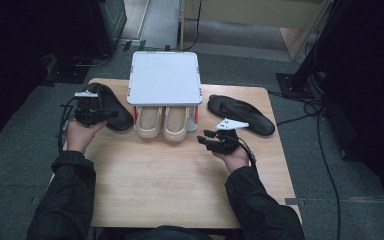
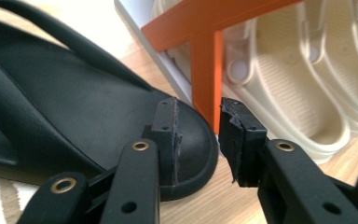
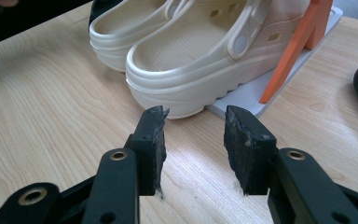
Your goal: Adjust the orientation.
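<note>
My left gripper (image 2: 196,135), jaws parted and empty, sits at the rounded end of the black rubber flip-flop (image 2: 74,107), which runs lengthwise toward the tabletop's far-left corner.

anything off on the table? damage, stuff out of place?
Pads on both grippers' fingers look frayed and chipped. The two black flip-flops are split: one left of the shoe rack, one right. The cream clogs sit neatly on the bottom shelf.
</note>
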A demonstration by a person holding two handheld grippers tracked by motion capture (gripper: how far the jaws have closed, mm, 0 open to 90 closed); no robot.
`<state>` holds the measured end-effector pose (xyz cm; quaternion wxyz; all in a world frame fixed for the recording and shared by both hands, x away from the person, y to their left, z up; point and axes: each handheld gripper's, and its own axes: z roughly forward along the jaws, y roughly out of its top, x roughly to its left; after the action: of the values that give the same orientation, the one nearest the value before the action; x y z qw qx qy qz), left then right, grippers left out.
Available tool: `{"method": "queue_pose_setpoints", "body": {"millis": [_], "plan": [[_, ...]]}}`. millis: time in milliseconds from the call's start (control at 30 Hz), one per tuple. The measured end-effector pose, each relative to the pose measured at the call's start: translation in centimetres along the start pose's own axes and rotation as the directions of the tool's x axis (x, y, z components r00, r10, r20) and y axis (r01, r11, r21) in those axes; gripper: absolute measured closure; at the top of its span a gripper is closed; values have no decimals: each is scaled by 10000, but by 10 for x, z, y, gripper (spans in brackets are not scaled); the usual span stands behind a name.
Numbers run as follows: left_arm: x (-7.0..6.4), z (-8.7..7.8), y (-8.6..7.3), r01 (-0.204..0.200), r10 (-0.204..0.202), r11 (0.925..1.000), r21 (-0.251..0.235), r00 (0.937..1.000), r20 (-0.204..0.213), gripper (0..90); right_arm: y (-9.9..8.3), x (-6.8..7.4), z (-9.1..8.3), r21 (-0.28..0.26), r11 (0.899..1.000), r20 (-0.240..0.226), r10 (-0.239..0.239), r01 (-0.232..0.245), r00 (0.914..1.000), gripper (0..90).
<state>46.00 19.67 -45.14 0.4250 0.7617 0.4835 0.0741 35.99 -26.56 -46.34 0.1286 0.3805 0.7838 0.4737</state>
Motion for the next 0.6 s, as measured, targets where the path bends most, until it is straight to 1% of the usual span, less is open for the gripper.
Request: {"method": "queue_pose_setpoints", "body": {"millis": [100, 200, 267, 300, 400, 433, 533, 567, 600], "plan": [[3, 8, -4, -34, 34, 10000, 54, 10000, -7, 715, 0, 0, 0, 7, 10000, 21, -22, 22, 10000, 589], [7, 15, -7, 140, -140, 9999, -6, 9998, 117, 733, 0, 0, 1, 10, 10000, 46, -36, 36, 10000, 590], [8, 17, -9, 145, -145, 9999, 33, 9999, 55, 743, 0, 0, 1, -5, 10000, 35, -22, 22, 10000, 590], [9, 21, -12, 53, -53, 9998, 216, 10000, -27, 743, 0, -1, 1, -22, 10000, 66, -22, 22, 10000, 591], [10, 24, -16, -12, 16, 9995, 326, 9999, -111, 748, 0, -1, 0, -23, 10000, 64, -11, 11, 10000, 592], [12, 28, -20, 16, -9, 9981, 616, 9999, -116, 749, 0, -1, 0, -25, 10000, 93, -44, 44, 9999, 592], [13, 31, -24, -93, 104, 9975, 699, 9998, -156, 754, 1, -1, 0, -8, 10000, 123, -94, 94, 9999, 592], [15, 31, -25, 124, -124, 9985, 538, 9999, -9, 755, 1, -1, 0, 8, 9999, 134, -119, 119, 9998, 592], [15, 31, -26, 157, -158, 9985, 524, 9999, 8, 757, 0, -1, 0, 18, 9999, 141, -118, 118, 9998, 592]]}}
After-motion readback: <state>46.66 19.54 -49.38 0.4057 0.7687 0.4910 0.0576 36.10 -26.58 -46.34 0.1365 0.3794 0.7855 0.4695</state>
